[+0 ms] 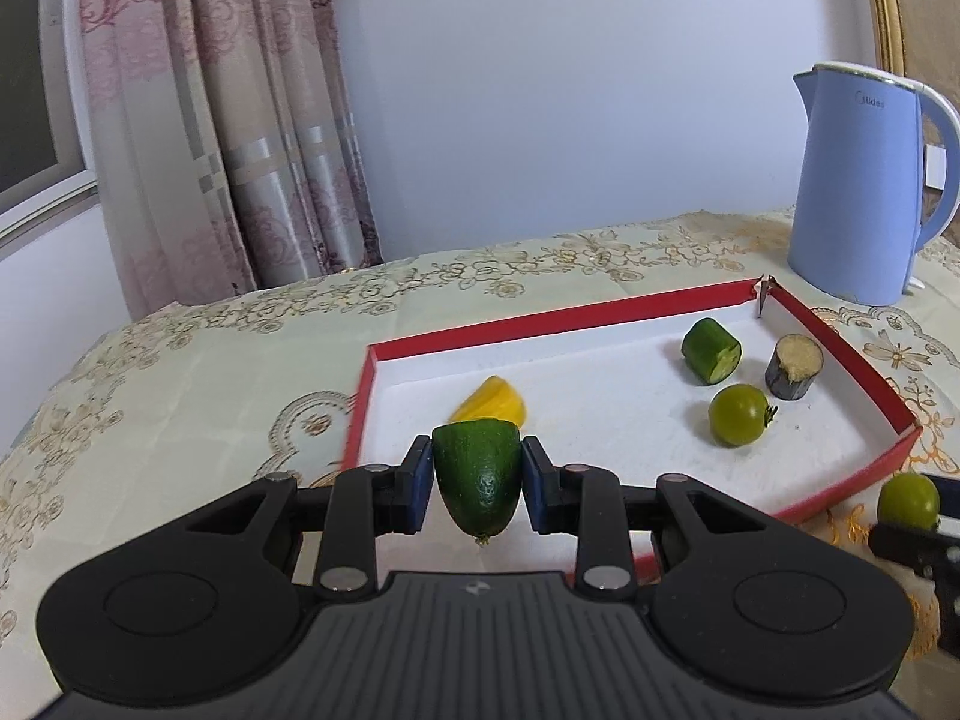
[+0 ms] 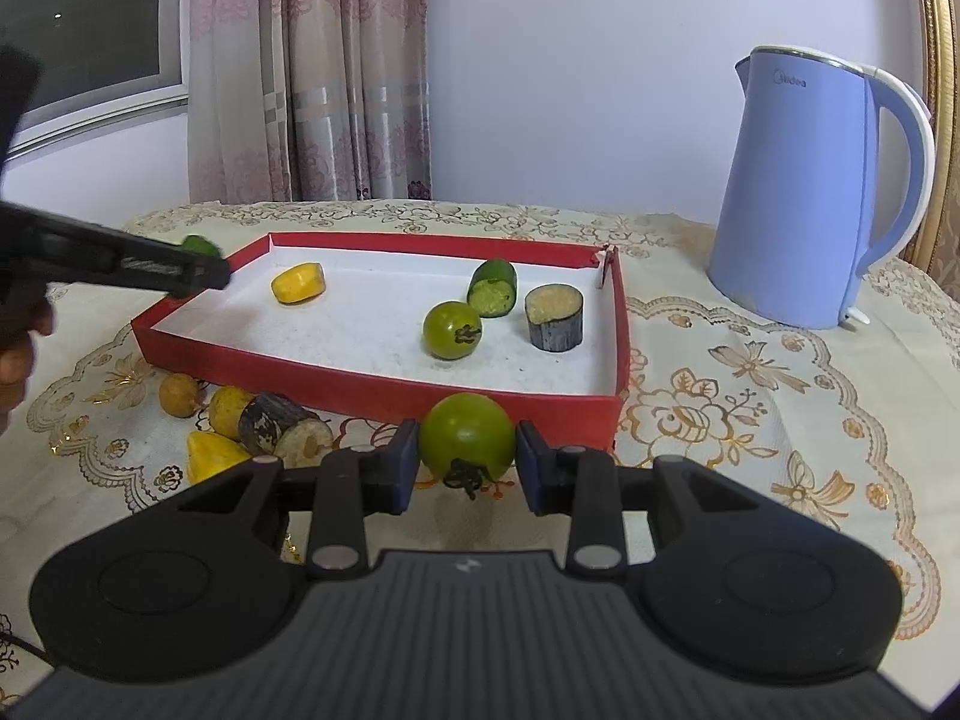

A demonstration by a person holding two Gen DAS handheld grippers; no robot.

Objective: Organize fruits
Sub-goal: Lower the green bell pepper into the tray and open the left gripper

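Red tray [image 2: 372, 387] is the collection point: centre of both views, white floor, already holding a yellow piece [image 2: 298, 282], a green tomato [image 2: 451, 329], a cucumber chunk [image 2: 493, 288] and an eggplant chunk [image 2: 554, 317].

Left fingers [image 1: 477, 483] clenched on a dark green cucumber end [image 1: 477, 483], pads pressing both sides, tip hanging down. It sits over the tray's near-left corner, held above the rim so it can drop in, I'd say.

Right fingers [image 2: 467, 459] clamped on a second green tomato [image 2: 467, 438], stem toward camera, just outside the tray's near wall; looks like it's waiting its turn.

Still loose on the worktop [image 2: 750, 420], lower left of the right view: two yellow pieces [image 2: 210, 456], another eggplant chunk [image 2: 282, 426], a small brown fruit [image 2: 180, 394].

Blue kettle [image 2: 798, 192] at the right, clear of the tray.
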